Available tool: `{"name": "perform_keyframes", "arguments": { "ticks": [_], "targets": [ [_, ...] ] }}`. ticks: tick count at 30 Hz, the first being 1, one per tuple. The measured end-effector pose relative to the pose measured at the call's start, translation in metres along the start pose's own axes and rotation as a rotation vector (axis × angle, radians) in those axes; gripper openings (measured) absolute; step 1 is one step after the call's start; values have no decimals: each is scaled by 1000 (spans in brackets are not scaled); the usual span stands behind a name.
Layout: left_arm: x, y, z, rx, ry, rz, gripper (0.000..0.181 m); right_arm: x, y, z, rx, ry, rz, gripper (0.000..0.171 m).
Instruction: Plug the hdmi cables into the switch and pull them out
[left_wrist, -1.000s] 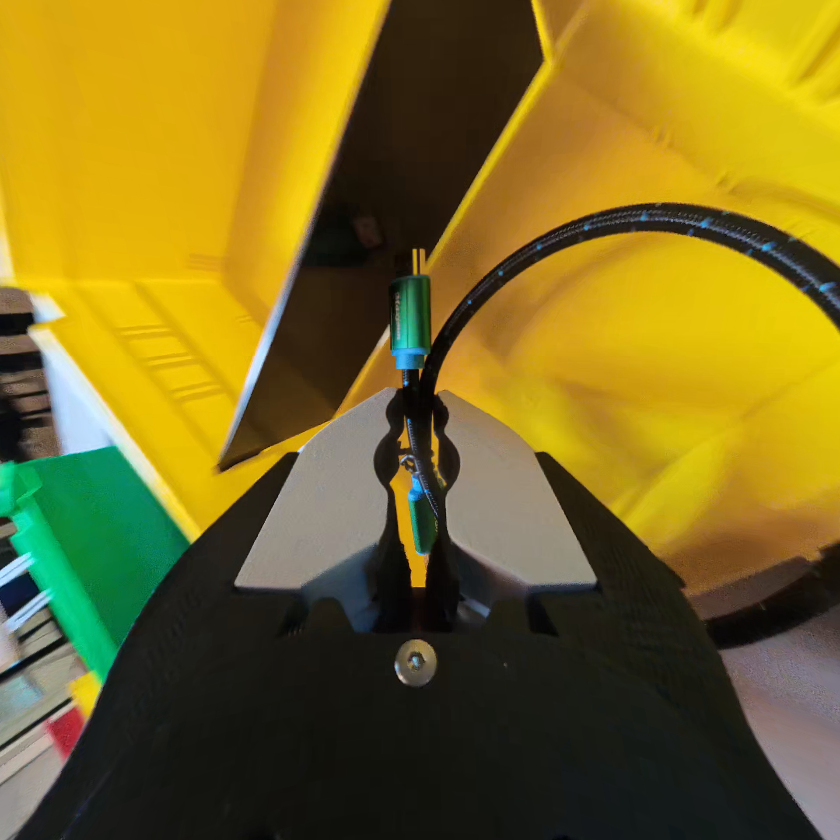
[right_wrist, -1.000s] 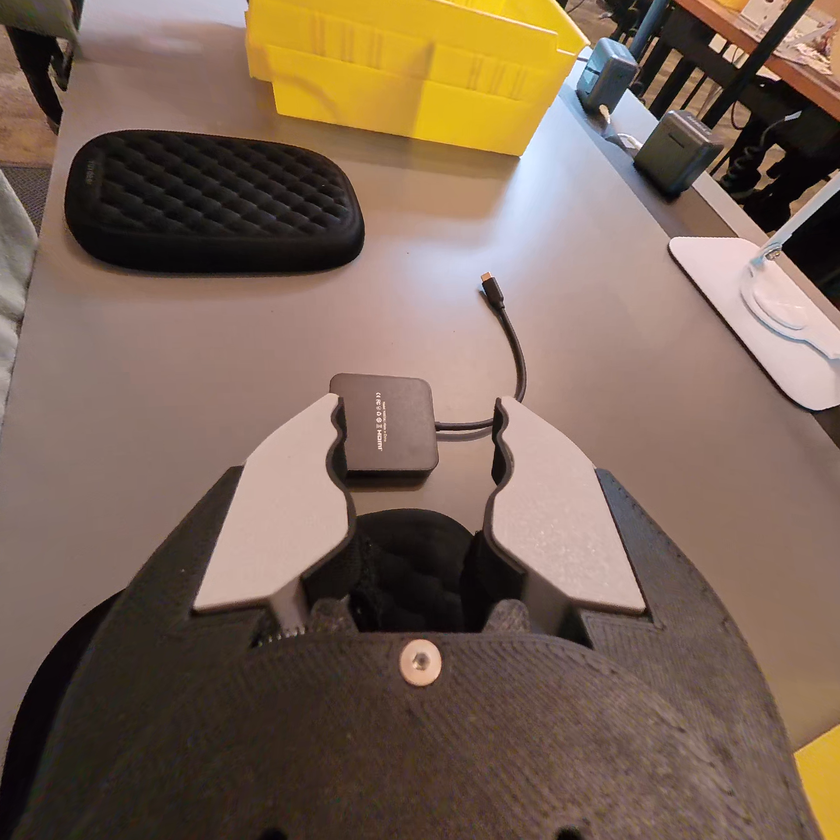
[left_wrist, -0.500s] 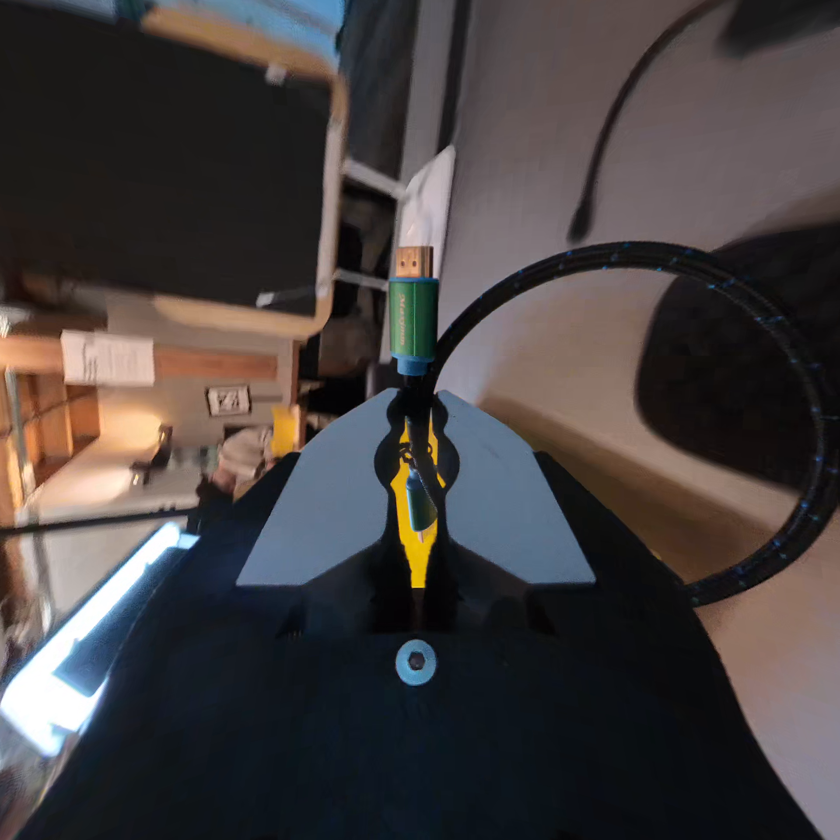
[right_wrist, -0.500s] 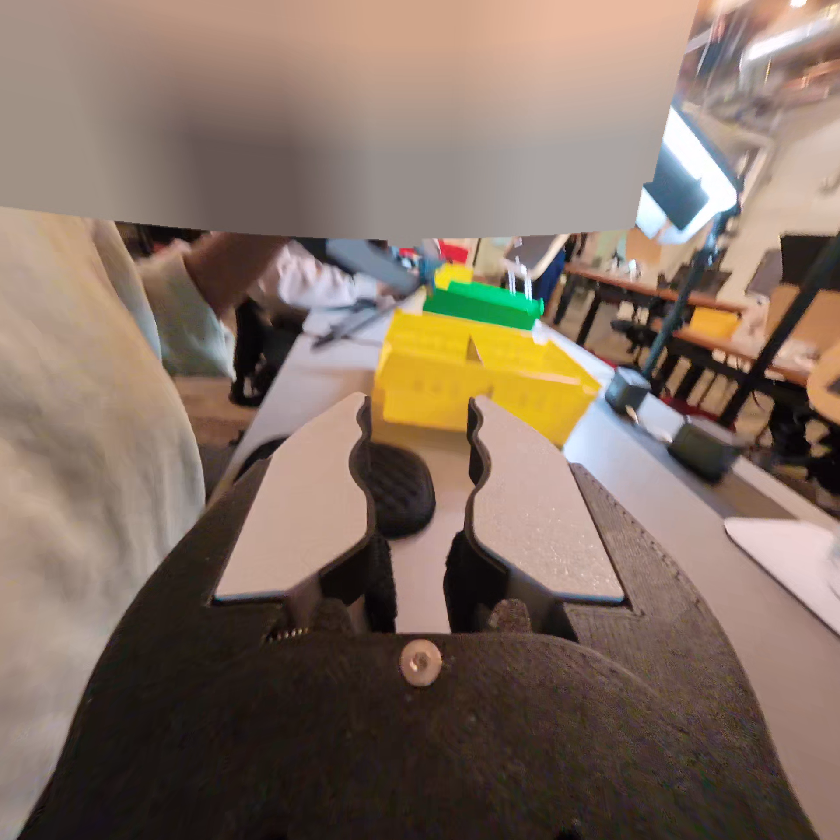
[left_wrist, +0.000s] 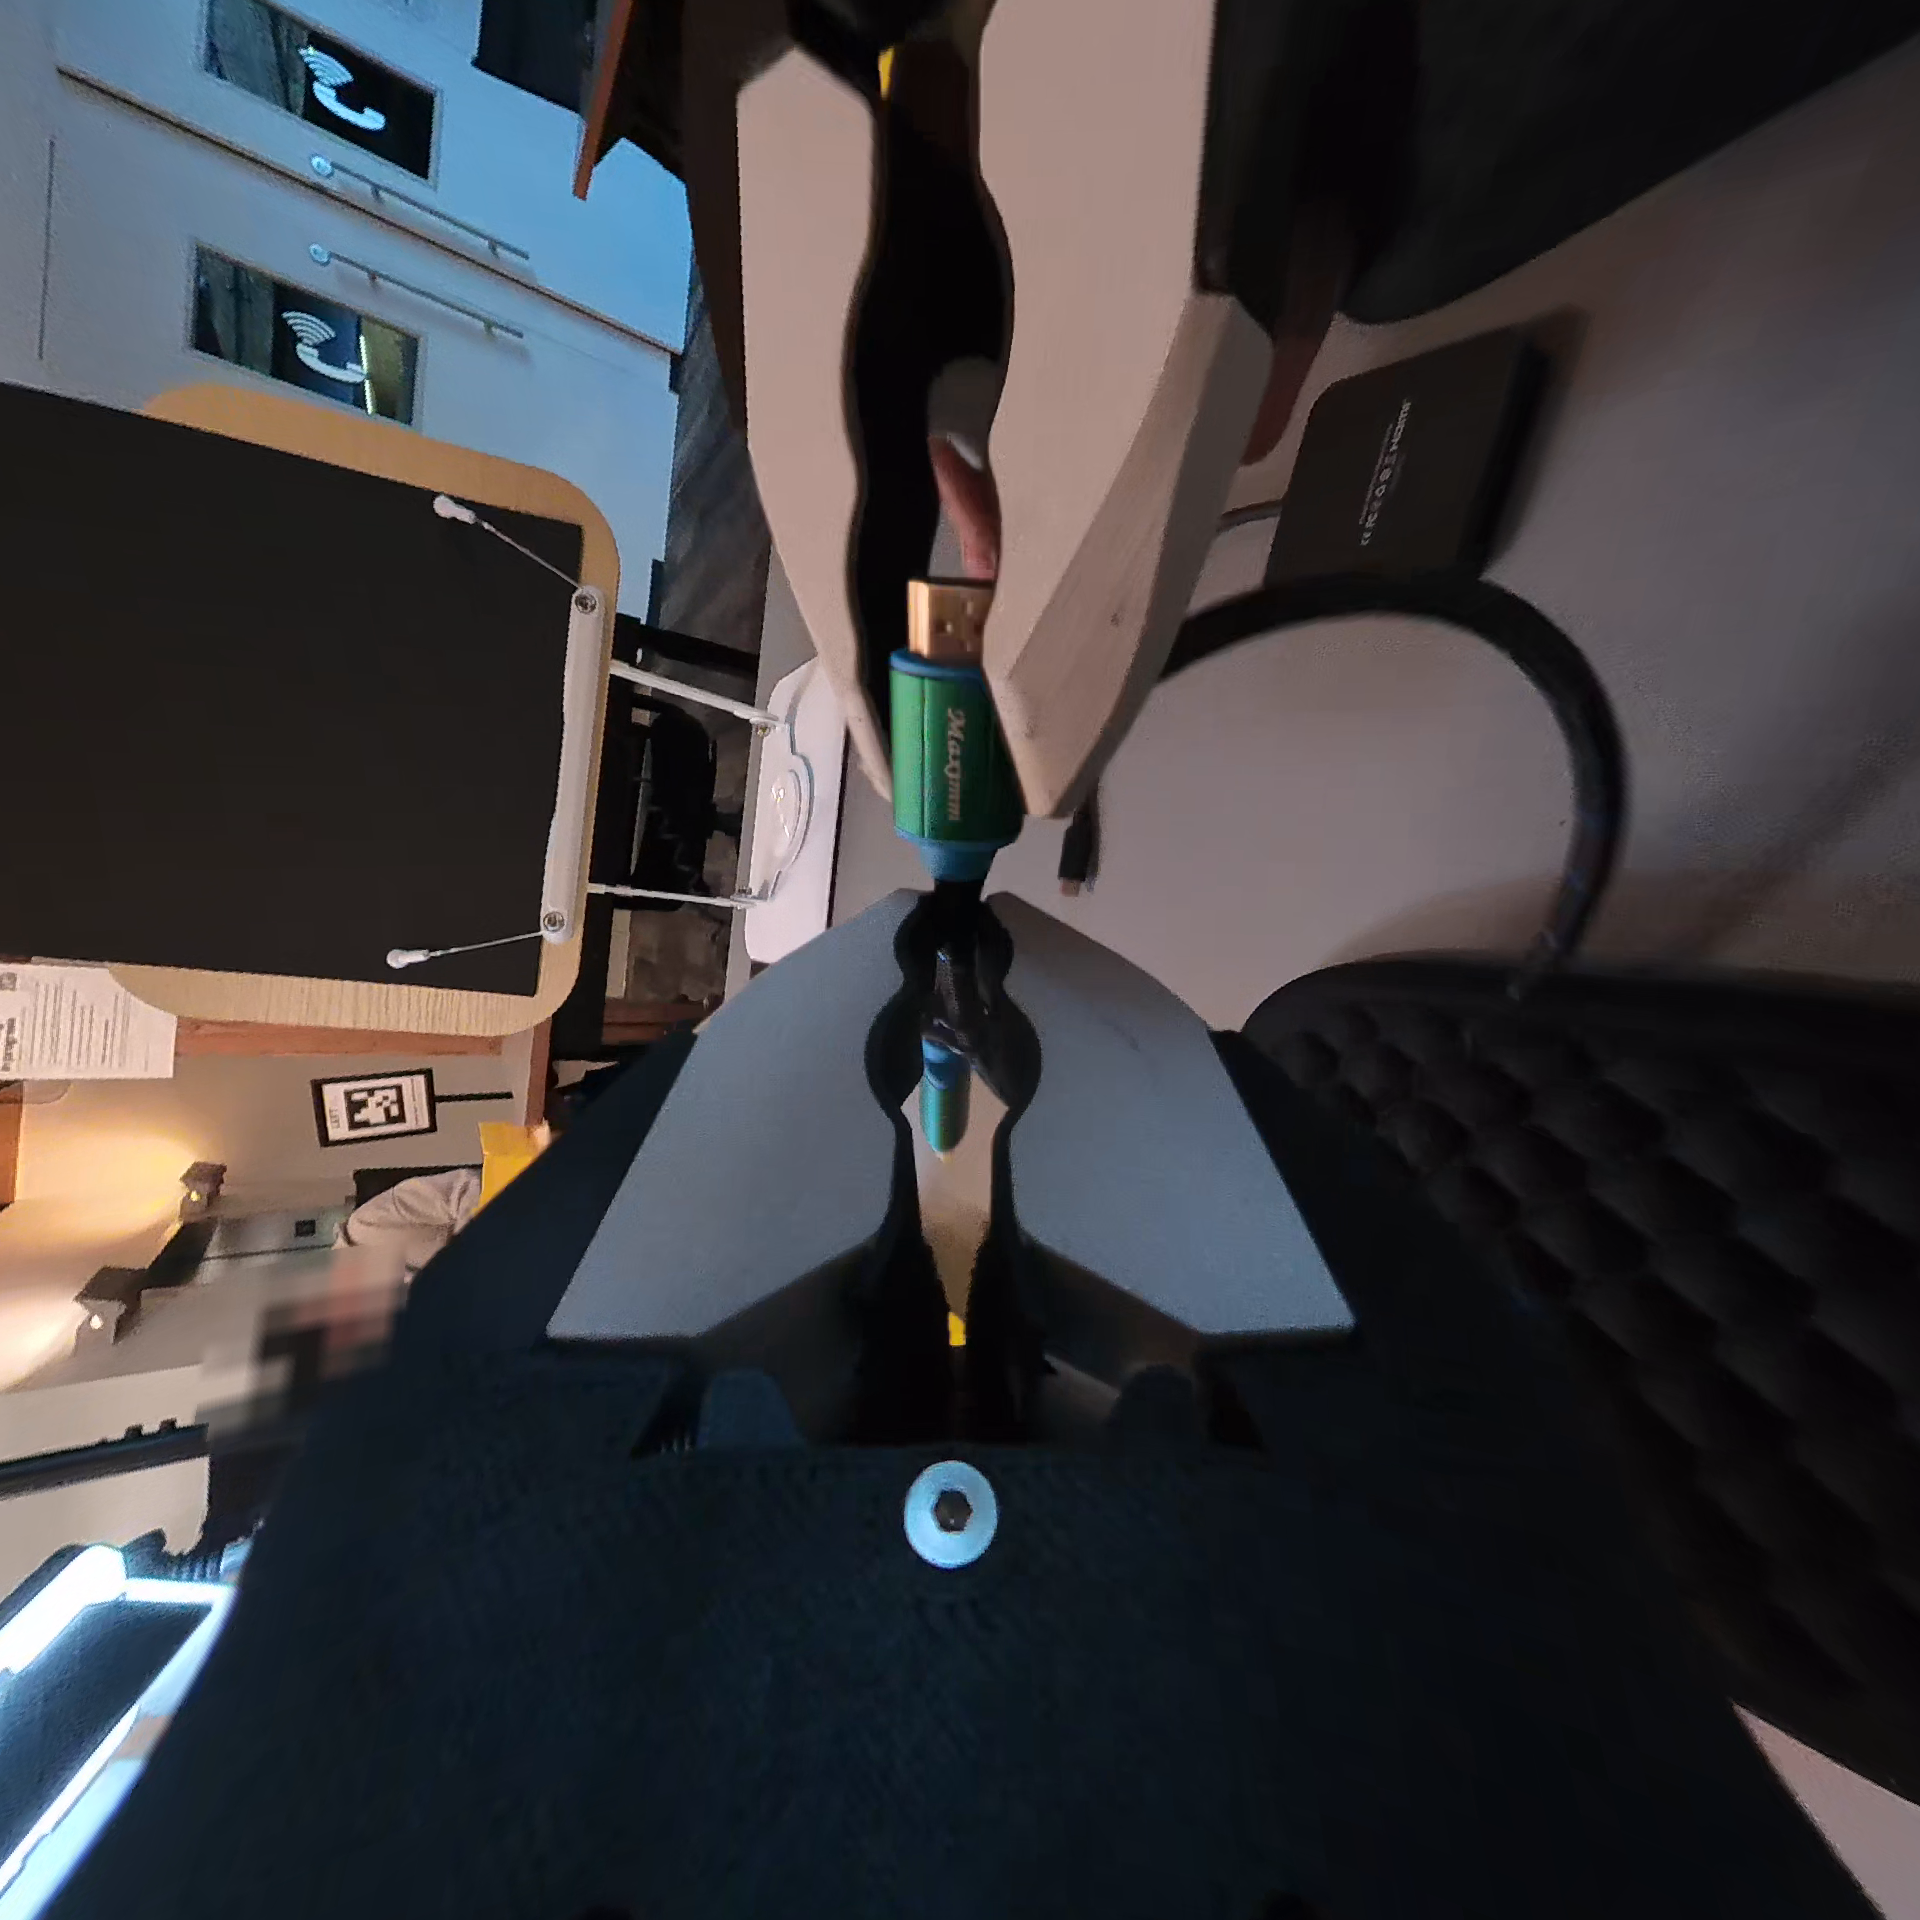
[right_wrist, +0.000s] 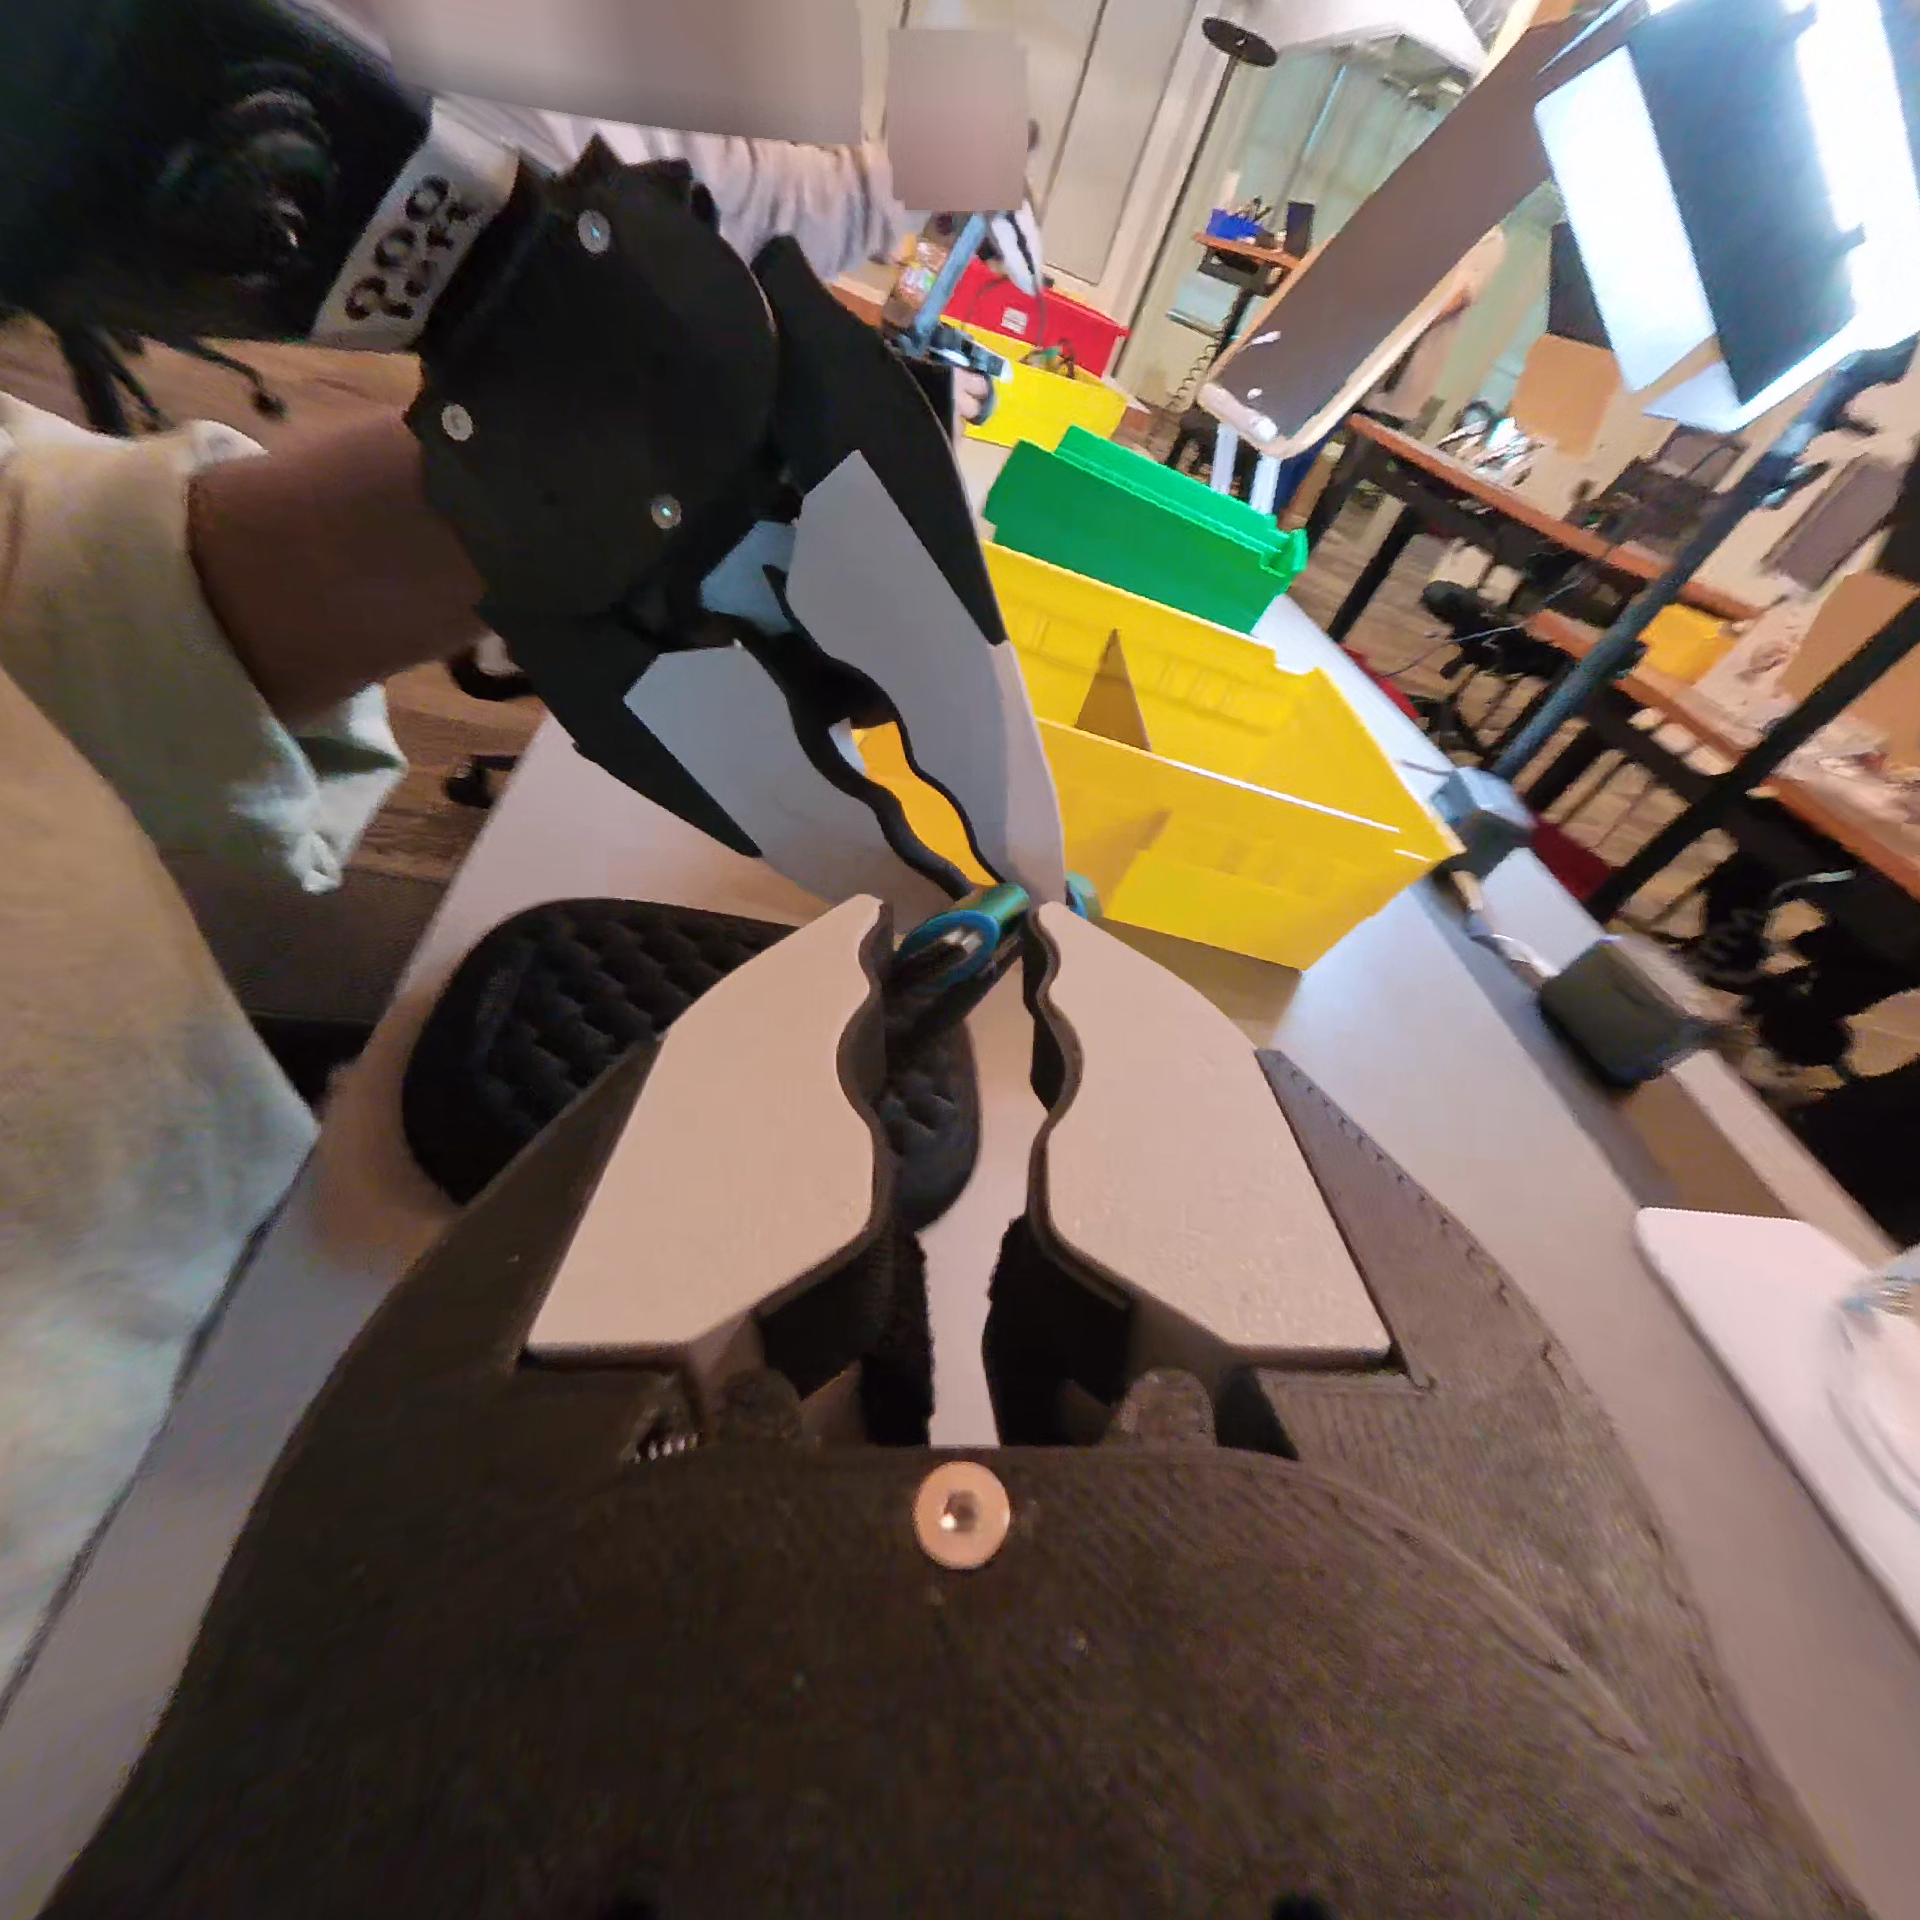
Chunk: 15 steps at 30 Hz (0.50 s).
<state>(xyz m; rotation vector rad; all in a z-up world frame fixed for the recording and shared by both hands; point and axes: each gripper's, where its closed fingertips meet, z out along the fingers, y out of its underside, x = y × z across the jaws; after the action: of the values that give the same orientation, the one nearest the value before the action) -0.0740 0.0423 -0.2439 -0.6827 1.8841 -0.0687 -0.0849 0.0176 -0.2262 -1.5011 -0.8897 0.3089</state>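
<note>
In the left wrist view, the left hand-held gripper (left_wrist: 951, 914) is closed tight on the black braided HDMI cable (left_wrist: 1579, 748), just behind its green plug (left_wrist: 948, 764). The plug sticks out past the fingertips, and its gold tip (left_wrist: 943, 621) points away from the camera. The right hand-held gripper (left_wrist: 940, 727) comes in from the top, with one finger on each side of the green plug. A second green plug (left_wrist: 943, 1107) shows low down in the gap between the left fingers. The cable bends in a big loop over the grey worktop (left_wrist: 1714, 727). The flat black switch (left_wrist: 1403, 468) lies on the worktop, well apart from the plug. A black padded mat (left_wrist: 1662, 1247) lies at the right.

In the right wrist view, the right hand-held gripper (right_wrist: 961, 920) has its fingers partly apart around the green plug (right_wrist: 961, 930). The view is too blurry here to tell if the fingers touch the plug. The left hand-held gripper (right_wrist: 997, 883) reaches down from the upper left to the same spot. Behind them sit a yellow bin (right_wrist: 1195, 821) and a green bin (right_wrist: 1132, 530) on the worktop (right_wrist: 1455, 1091).
</note>
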Motion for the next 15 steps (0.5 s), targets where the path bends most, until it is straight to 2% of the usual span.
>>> {"name": "perform_keyframes", "arguments": {
  "ticks": [3, 5, 15],
  "targets": [
    [-2, 4, -3, 3, -7, -36, 7, 9, 7, -4, -65, 81, -116, 16],
    [-5, 3, -8, 45, -15, -64, 7, 9, 4, -10, -38, 74, -125, 14],
    [-10, 13, -40, 119, 10, -234, 7, 6, -5, -47, 130, -14, 85, 12]
  ]
}}
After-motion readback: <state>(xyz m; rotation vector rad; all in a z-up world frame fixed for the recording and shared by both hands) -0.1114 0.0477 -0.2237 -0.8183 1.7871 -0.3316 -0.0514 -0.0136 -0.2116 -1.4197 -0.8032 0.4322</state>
